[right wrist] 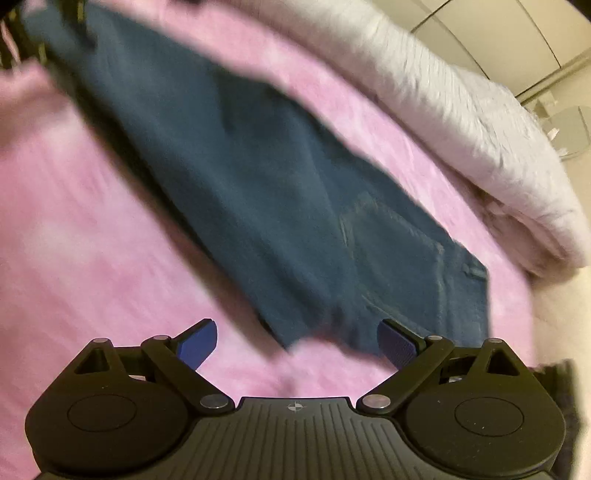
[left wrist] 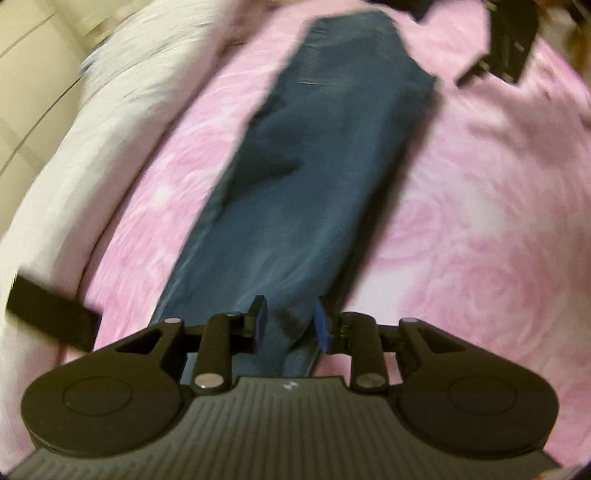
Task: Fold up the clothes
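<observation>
A pair of dark blue jeans [left wrist: 314,177] lies lengthwise on a pink rose-patterned bedspread [left wrist: 480,229]. My left gripper [left wrist: 290,323] is partly closed around the near leg end of the jeans, which runs between its blue pads. In the right wrist view the jeans [right wrist: 258,192] stretch diagonally, waist and pocket end nearest. My right gripper [right wrist: 297,345] is open wide and empty, just short of the waist edge. The other gripper shows as a dark shape [left wrist: 513,40] at the far end of the jeans. Both views are blurred.
A white fluffy blanket [left wrist: 92,122] lies bunched along the bed's edge, also in the right wrist view [right wrist: 480,122]. A black strap [left wrist: 51,314] lies at the left. Cream cabinet panels [right wrist: 498,33] stand beyond the bed.
</observation>
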`<control>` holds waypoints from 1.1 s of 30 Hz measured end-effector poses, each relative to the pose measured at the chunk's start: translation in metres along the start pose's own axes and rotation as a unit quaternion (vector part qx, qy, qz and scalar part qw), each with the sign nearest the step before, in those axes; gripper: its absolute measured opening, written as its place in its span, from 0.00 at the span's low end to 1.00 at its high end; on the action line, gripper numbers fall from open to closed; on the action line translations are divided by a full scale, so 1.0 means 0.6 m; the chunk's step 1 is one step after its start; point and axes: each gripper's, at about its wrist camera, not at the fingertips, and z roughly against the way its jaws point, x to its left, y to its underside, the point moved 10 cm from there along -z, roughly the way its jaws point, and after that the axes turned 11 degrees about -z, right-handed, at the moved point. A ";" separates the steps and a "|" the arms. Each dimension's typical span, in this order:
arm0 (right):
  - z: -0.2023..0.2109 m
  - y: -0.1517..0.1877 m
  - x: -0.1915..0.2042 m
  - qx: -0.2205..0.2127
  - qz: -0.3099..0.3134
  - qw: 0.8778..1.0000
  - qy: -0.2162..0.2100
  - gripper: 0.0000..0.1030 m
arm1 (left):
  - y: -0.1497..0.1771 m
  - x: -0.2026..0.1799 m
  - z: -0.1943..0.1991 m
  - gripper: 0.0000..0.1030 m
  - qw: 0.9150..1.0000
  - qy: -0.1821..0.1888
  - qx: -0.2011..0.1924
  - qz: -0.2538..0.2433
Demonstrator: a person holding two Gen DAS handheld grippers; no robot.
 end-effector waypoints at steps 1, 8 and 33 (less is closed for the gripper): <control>0.009 -0.026 -0.003 -0.026 -0.001 1.000 -0.016 0.93 | 0.017 0.020 0.010 0.27 1.000 -0.004 0.003 0.026; -0.059 -0.185 -0.003 -0.087 0.063 0.983 -0.146 0.93 | 0.252 0.186 0.057 0.32 0.964 -0.100 0.119 0.218; -0.278 -0.358 0.053 -0.045 0.176 0.967 -0.179 0.19 | 0.465 0.288 0.044 0.12 0.875 -0.083 0.109 0.464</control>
